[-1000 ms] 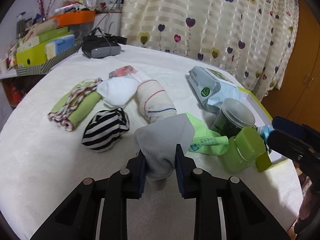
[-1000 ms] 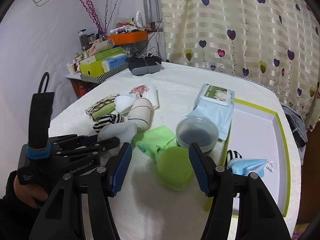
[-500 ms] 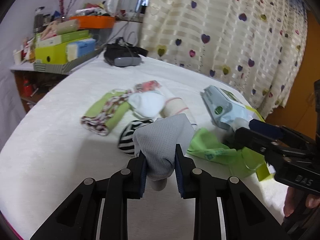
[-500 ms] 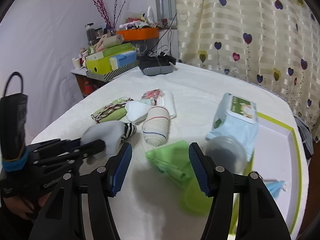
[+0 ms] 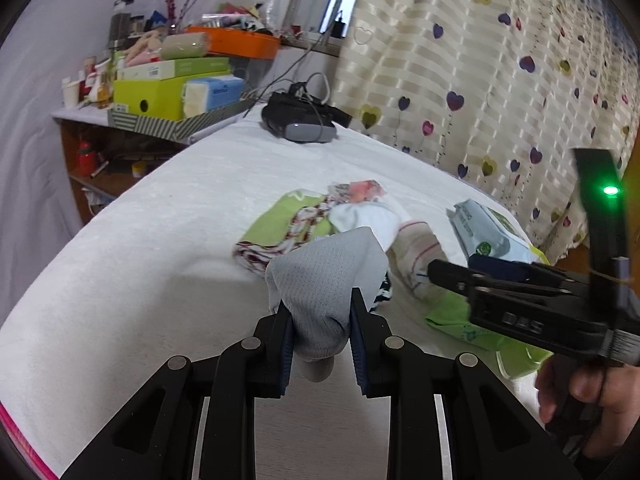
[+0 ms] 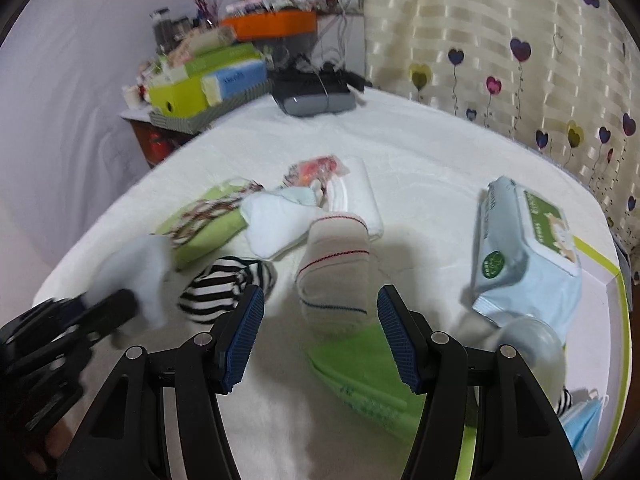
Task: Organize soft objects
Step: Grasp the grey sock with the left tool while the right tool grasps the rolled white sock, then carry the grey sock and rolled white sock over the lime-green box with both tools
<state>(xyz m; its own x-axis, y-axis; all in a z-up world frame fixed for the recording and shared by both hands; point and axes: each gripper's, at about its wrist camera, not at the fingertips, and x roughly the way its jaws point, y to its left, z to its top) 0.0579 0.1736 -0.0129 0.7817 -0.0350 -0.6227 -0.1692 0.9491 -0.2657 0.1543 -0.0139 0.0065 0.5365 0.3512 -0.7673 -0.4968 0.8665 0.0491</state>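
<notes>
Right gripper [image 6: 320,336] has swung leftward over the cream red-striped sock roll [image 6: 336,268].
Its fingers spread wide; left gripper [image 5: 320,332] clamps the grey sock [image 5: 324,276] above bare white tabletop [image 5: 152,264].

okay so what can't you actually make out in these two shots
- Striped sock: left view, mostly hidden behind the grey sock.
- Clear tub: right view, blurred, partly behind the right gripper.
- Face mask: right view, cut off by the edge.
</notes>
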